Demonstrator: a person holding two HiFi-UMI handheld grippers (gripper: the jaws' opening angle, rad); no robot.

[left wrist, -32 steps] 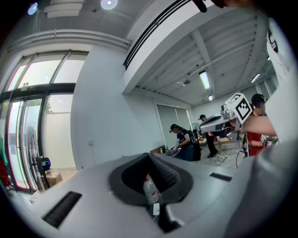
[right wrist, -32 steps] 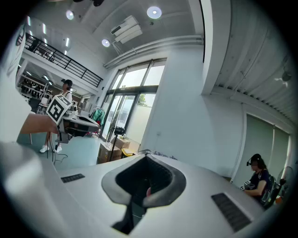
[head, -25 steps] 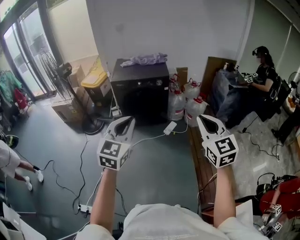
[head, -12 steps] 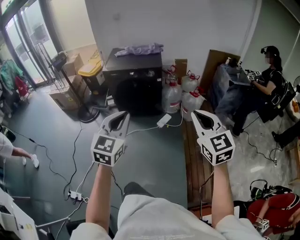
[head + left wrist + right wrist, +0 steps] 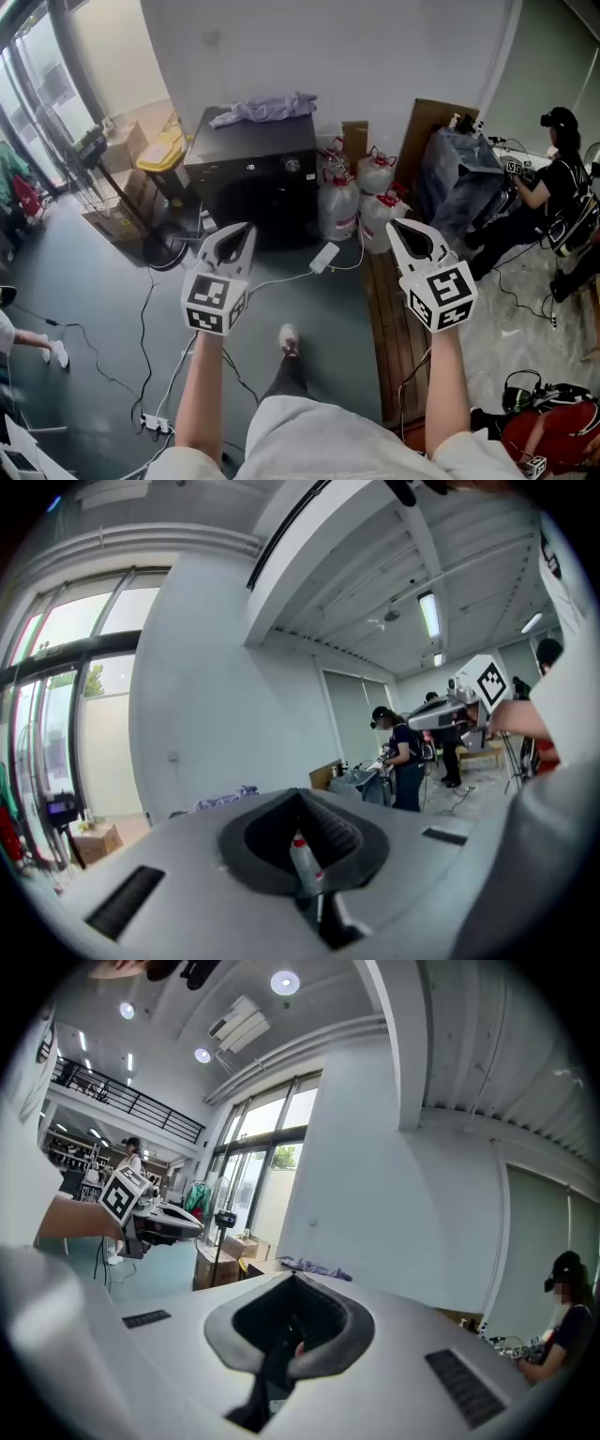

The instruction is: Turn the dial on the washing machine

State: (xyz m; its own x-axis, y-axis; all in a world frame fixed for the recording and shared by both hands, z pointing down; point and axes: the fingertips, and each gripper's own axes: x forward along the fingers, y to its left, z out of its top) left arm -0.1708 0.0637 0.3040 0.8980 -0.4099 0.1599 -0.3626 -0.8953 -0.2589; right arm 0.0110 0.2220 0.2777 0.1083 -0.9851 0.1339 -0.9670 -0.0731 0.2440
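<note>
The black washing machine (image 5: 251, 183) stands against the white wall with a lilac cloth (image 5: 262, 107) on its lid. A small silvery dial (image 5: 292, 165) sits on its front panel, right of centre. My left gripper (image 5: 242, 228) is held out in the air short of the machine's front, shut and empty. My right gripper (image 5: 398, 225) hovers level with it, off to the machine's right over the wooden planks, also shut with nothing in it. In the left gripper view the closed tips (image 5: 300, 794) point at the wall; the cloth (image 5: 225, 799) shows just above them.
Water jugs (image 5: 339, 202) crowd the machine's right side. A white adaptor (image 5: 322, 255) and cables lie on the floor before it, with a power strip (image 5: 155, 424) nearer me. Wooden planks (image 5: 394, 319) run along the right. A yellow bin (image 5: 161, 154) stands left; a person (image 5: 558, 173) sits far right.
The view has shifted forward and the machine has slid slightly left in it; a foot now shows below. Both grippers stay shut and keep their places.
</note>
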